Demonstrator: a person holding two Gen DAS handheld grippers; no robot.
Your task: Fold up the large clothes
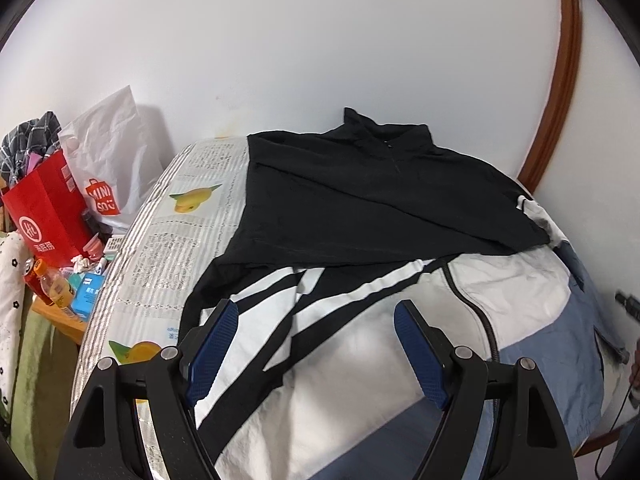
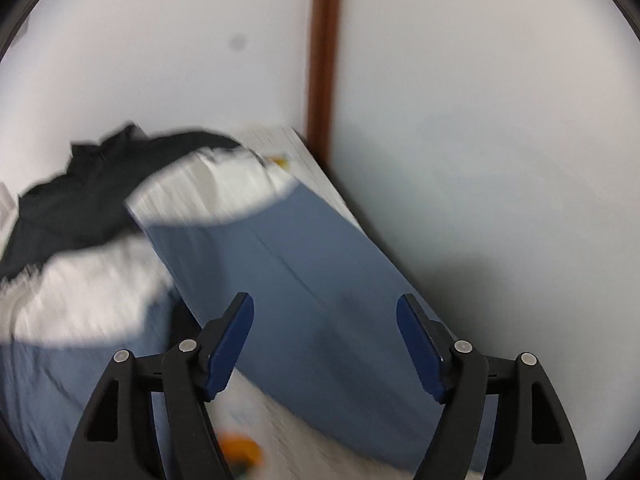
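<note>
Hovering over clothes on the bed (image 1: 132, 280): both grippers point steeply downward with jaws parted, grasping nothing.

Left gripper (image 1: 316, 322) hangs above a white-and-blue jacket (image 1: 520, 280) spread flat, with a black pullover (image 1: 360, 208) lying across its upper part and a black-and-white striped garment (image 1: 272, 320) beneath the jaws. Only this view shows the red shopping bag (image 1: 48, 216) beside the bed. Right gripper (image 2: 325, 322), in a motion-blurred view, hangs over the jacket's blue sleeve (image 2: 304, 280); a brown wooden post (image 2: 324, 48) stands behind.
</note>
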